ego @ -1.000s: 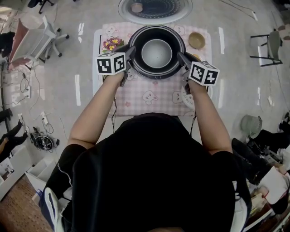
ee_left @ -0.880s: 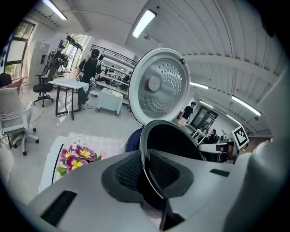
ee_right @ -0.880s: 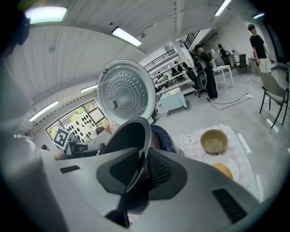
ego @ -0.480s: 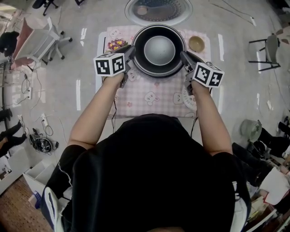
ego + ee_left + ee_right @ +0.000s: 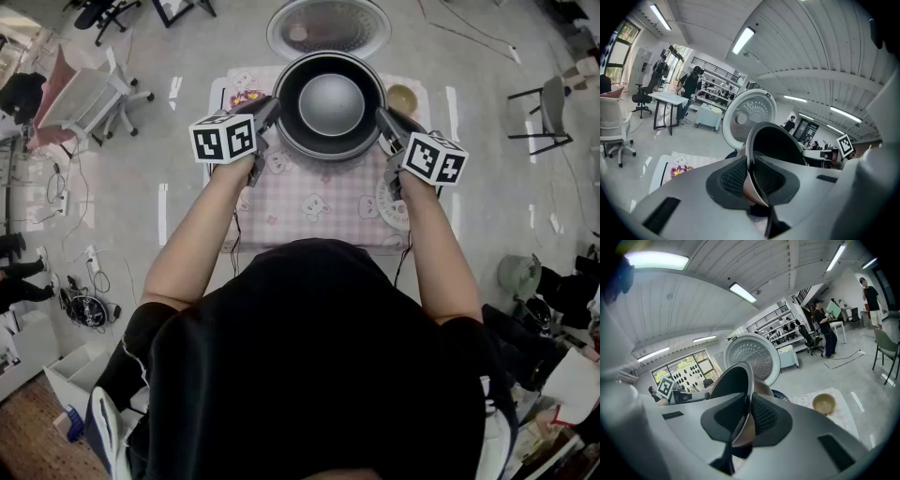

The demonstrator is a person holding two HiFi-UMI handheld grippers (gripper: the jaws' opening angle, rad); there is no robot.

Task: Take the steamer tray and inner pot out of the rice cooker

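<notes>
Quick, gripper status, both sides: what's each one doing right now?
Left gripper: closed on the inner pot rim.
Right gripper: closed on the opposite rim of the same pot.

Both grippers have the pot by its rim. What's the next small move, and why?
Probably draw the inner pot toward you and lower it onto the bare pink cloth. The left gripper and right gripper are both shut on its rim, and it seems held up in front of the open lid.

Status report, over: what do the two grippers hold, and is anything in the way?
Left gripper, right gripper: both shut on inner pot rim. Pot held between them. Open lid behind, clear of it.
</notes>
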